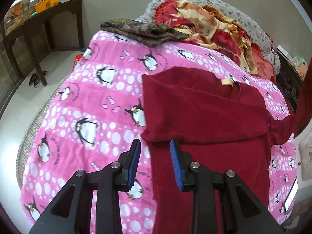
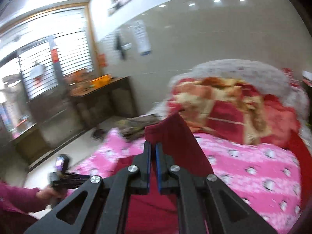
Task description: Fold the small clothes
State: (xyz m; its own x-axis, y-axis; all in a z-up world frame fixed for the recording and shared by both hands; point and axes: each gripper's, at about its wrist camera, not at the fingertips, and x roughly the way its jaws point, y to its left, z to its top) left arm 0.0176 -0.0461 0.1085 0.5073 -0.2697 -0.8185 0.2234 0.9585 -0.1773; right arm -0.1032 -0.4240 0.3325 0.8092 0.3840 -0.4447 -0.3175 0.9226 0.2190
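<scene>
A dark red garment lies partly folded on the pink penguin blanket, with its cream neck label showing. My left gripper hovers over the garment's left edge. It is open, its blue pads apart with nothing pinched between them. One sleeve is stretched up and off to the right. In the blurred right wrist view my right gripper is shut on a lifted part of the dark red garment, held high over the bed. A hand in a magenta sleeve holds the left gripper's handle at the lower left.
A folded dark patterned cloth lies at the bed's far edge beside a heap of red and cream blankets. A dark wooden table with an orange tray stands at the left wall, slippers under it. Dark furniture flanks the bed's right side.
</scene>
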